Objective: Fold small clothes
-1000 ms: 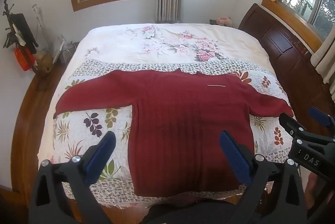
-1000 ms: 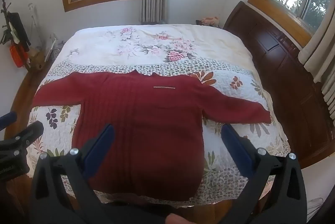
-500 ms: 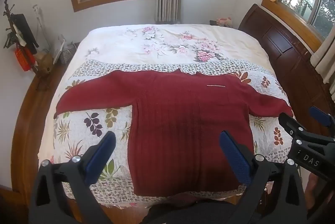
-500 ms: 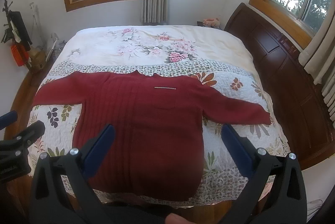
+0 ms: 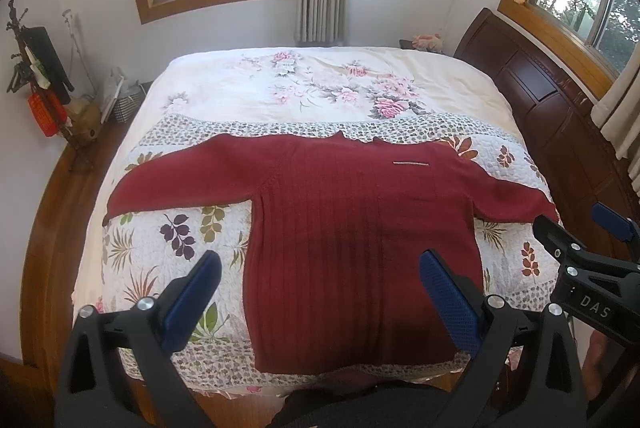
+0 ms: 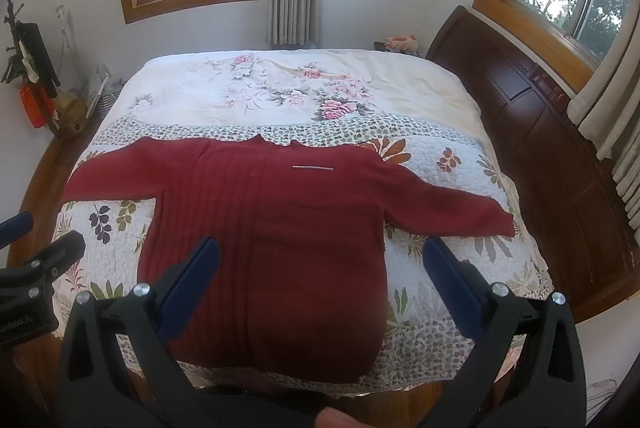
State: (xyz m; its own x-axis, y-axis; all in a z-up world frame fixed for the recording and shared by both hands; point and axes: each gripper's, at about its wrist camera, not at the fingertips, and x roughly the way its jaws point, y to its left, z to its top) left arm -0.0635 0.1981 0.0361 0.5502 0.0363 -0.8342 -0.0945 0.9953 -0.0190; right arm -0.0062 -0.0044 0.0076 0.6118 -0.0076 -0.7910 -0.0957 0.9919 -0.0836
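Flat on the quilted bed (image 5: 132,268), a ribbed maroon sweater (image 5: 352,260); both jaws gape empty.

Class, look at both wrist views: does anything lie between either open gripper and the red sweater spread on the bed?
Nothing visible does. The red sweater lies flat on the quilt, sleeves spread, with nothing on it. The left gripper and right gripper are both open above its lower half.

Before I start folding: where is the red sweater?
The red sweater lies flat on the quilt's near half, sleeves spread, below both open grippers.
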